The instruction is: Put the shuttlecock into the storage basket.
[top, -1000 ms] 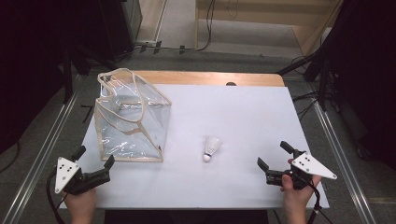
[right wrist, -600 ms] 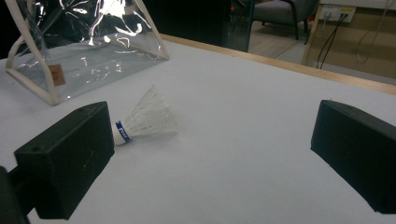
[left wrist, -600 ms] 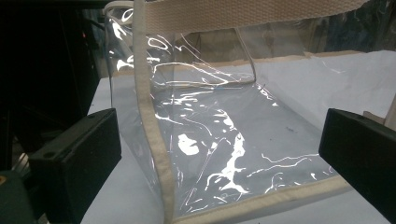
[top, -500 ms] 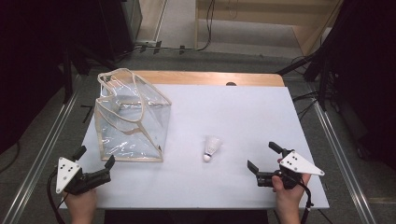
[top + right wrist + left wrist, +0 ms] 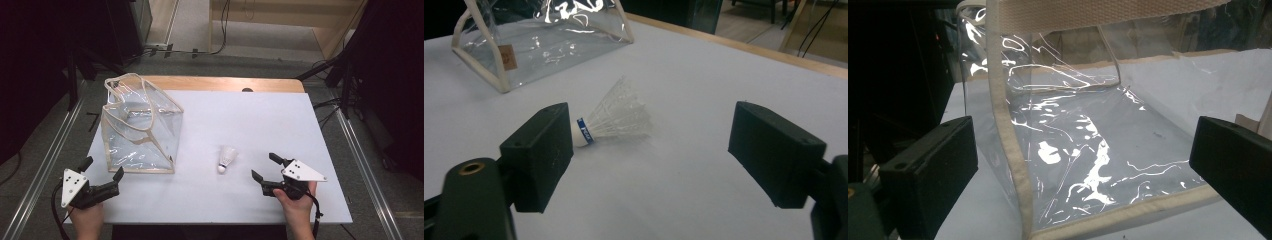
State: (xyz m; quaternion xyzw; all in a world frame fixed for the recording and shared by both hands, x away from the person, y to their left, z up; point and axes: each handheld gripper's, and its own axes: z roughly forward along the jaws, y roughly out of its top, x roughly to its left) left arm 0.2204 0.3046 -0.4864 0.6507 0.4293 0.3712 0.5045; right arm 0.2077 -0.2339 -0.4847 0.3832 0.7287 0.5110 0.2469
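A clear plastic bag (image 5: 140, 130) with cream trim stands upright on the left of the white table (image 5: 260, 120). A white shuttlecock (image 5: 226, 159) lies on its side near the middle, cork toward me. My left gripper (image 5: 103, 168) sits open at the front left, facing the bag's near corner (image 5: 1073, 150), with nothing between its jaws (image 5: 1085, 150). My right gripper (image 5: 263, 166) is open just to the right of the shuttlecock. Its jaws have just been closing a little, and nothing is between them. In the right gripper view (image 5: 651, 145) the shuttlecock (image 5: 616, 117) lies just ahead, the bag (image 5: 549, 40) farther off.
A wooden strip (image 5: 220, 84) runs along the table's far edge, with a small dark object (image 5: 247, 90) on it. Metal rails (image 5: 360, 165) flank both sides of the table. Dark stands and cables fill the floor beyond.
My right gripper has slid left across the table toward the shuttlecock. The left gripper, bag and shuttlecock have stayed where they were.
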